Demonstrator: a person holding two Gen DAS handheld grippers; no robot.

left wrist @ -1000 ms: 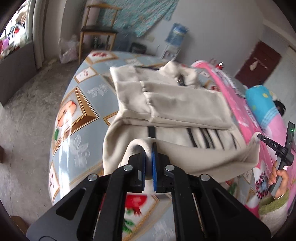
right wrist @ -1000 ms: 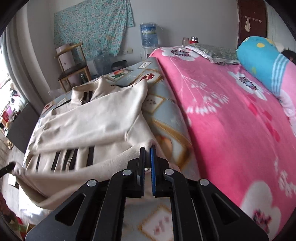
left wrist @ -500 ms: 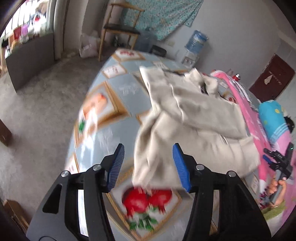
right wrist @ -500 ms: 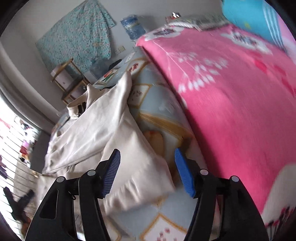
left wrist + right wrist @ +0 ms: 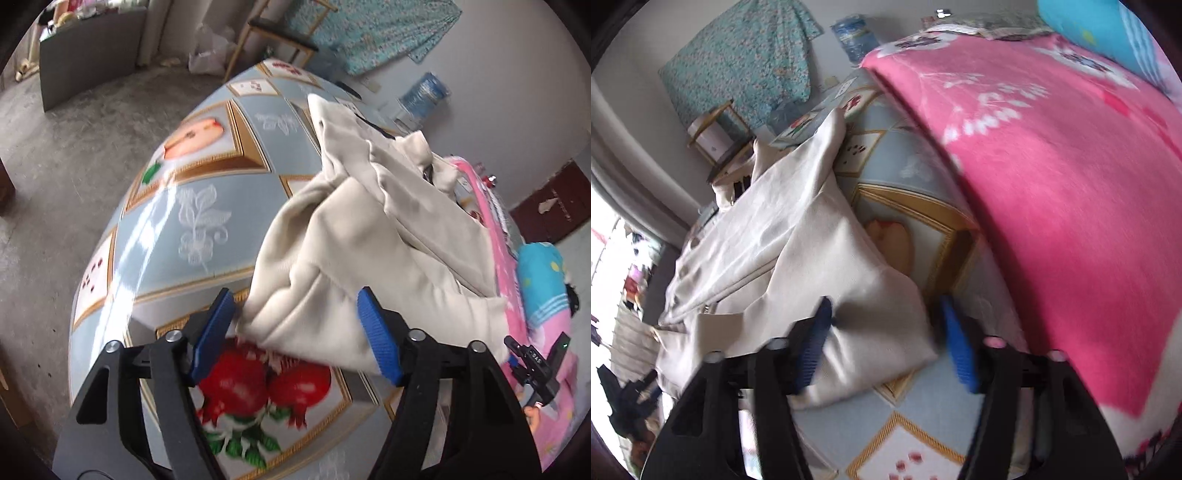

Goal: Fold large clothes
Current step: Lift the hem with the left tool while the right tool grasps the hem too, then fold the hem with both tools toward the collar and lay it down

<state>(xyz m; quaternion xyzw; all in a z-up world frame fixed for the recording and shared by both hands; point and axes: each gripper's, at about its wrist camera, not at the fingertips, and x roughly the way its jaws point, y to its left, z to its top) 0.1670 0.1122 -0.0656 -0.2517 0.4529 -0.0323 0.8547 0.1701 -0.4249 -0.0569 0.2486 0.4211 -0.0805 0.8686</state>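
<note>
The bed (image 5: 229, 206) carries a glossy blue patterned cover with gold-framed fruit prints; a pink floral blanket (image 5: 1052, 177) lies over its far side.

The cream garment (image 5: 369, 236) is the work item. It lies on the blue cover, near the edge closest to both cameras, gathered into several overlapping layers, with its collar end toward the wall. Its lower fold bulges rather than lying flat.

Handling, as a judgement: the fabric looks soft, fairly thick and limp. It will drape and sag when lifted, will not hold a crease unaided, and may slide on the shiny cover. Weight appears moderate. There is no breakage risk. Take hold at the two near corners of the folded hem, one per gripper, pinching through all layers so that none slips free. Lift both corners together to keep the edge straight.

The left gripper (image 5: 295, 334) stands apart, its jaws having just been opening. The near-left corner of the garment lies between its blue pads (image 5: 376, 334), which do not press on it.

The right gripper (image 5: 882, 339) also stands apart, though its jaws have just been closing. The near-right corner lies between the pads, unclamped. This view is blurred.
</note>
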